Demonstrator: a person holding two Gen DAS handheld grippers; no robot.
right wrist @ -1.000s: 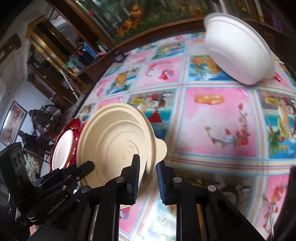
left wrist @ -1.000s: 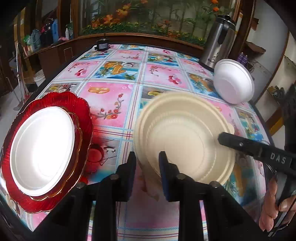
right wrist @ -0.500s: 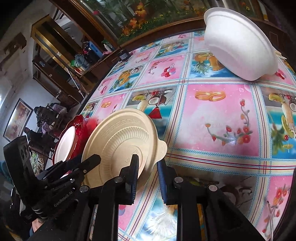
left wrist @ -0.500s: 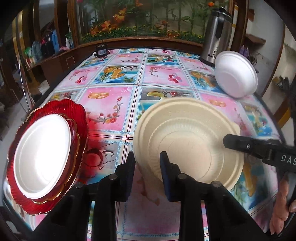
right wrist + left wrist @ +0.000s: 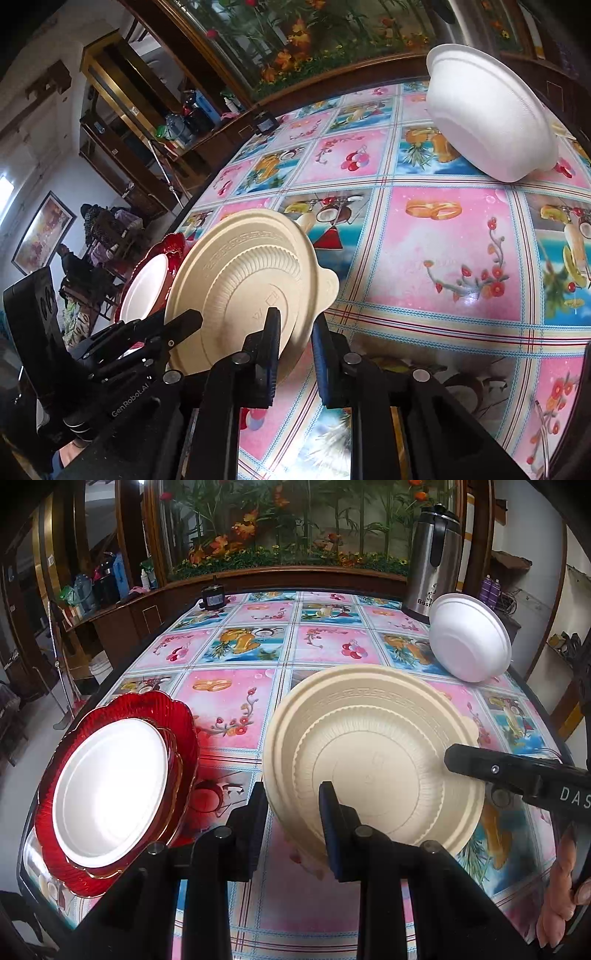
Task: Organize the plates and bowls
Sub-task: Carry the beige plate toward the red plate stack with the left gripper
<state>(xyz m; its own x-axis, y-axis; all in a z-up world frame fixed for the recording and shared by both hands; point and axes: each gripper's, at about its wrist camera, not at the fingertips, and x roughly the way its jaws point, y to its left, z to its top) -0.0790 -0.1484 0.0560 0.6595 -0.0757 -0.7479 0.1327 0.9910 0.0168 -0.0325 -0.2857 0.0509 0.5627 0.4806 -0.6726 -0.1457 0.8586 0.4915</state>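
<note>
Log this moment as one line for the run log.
left gripper: shut on beige round ribbed plate | right gripper: shut on same plate, opposite rim | plate: tilted, raised off table

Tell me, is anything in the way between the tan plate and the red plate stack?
Nothing visible is. The tan plate, gripped by the left hand-held gripper and the right hand-held gripper, has only bare tablecloth between it and the red plate holding the white plate.
</note>
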